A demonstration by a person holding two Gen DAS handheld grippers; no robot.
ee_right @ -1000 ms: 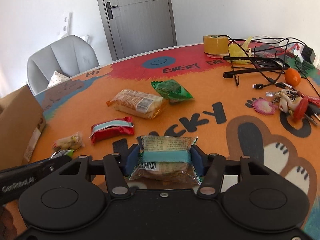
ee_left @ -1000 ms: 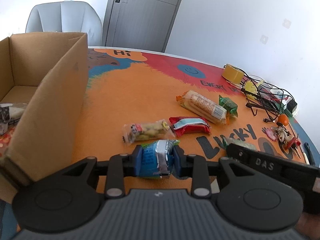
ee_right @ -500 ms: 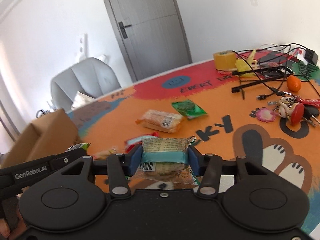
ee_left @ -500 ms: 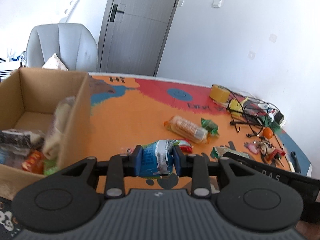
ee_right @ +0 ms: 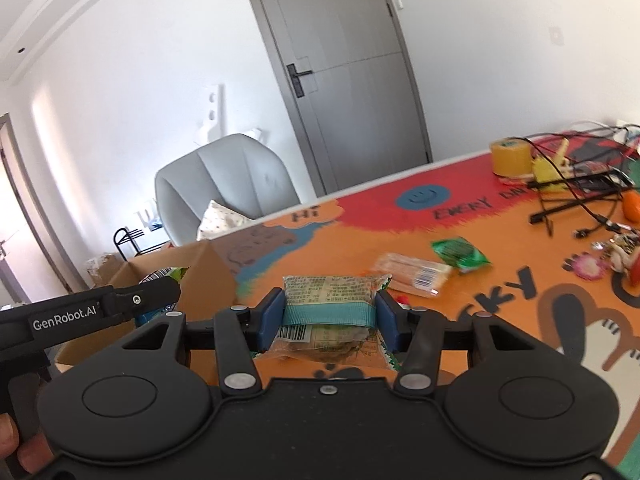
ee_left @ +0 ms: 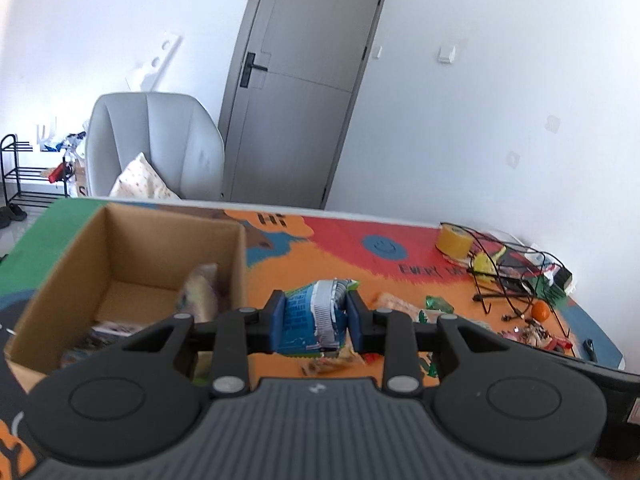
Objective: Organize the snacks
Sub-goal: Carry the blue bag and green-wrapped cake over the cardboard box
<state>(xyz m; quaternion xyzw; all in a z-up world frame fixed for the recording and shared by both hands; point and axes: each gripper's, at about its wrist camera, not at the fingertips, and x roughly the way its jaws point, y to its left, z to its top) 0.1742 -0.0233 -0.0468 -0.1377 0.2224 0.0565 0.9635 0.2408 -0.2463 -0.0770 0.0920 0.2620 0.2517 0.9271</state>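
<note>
My left gripper (ee_left: 316, 320) is shut on a blue and silver snack packet (ee_left: 314, 316) and holds it high above the table, just right of the open cardboard box (ee_left: 132, 252). The box holds several snacks. My right gripper (ee_right: 330, 320) is shut on a green-banded biscuit packet (ee_right: 330, 312), also raised above the table, to the right of the box (ee_right: 200, 276). A long cracker pack (ee_right: 412, 272) and a green packet (ee_right: 460, 254) lie on the orange mat. The left gripper's body shows at the left of the right wrist view (ee_right: 80, 312).
A yellow tape roll (ee_right: 510, 156), black cables and a stand (ee_right: 576, 196), an orange fruit (ee_right: 632, 206) and keys lie at the table's right side. A grey chair (ee_left: 156, 148) with a cushion stands behind the table, before a grey door.
Both grippers have risen and tilted up, still holding their packets. The left gripper now looks down into the box from higher up, and the box shows further left in the right wrist view.
</note>
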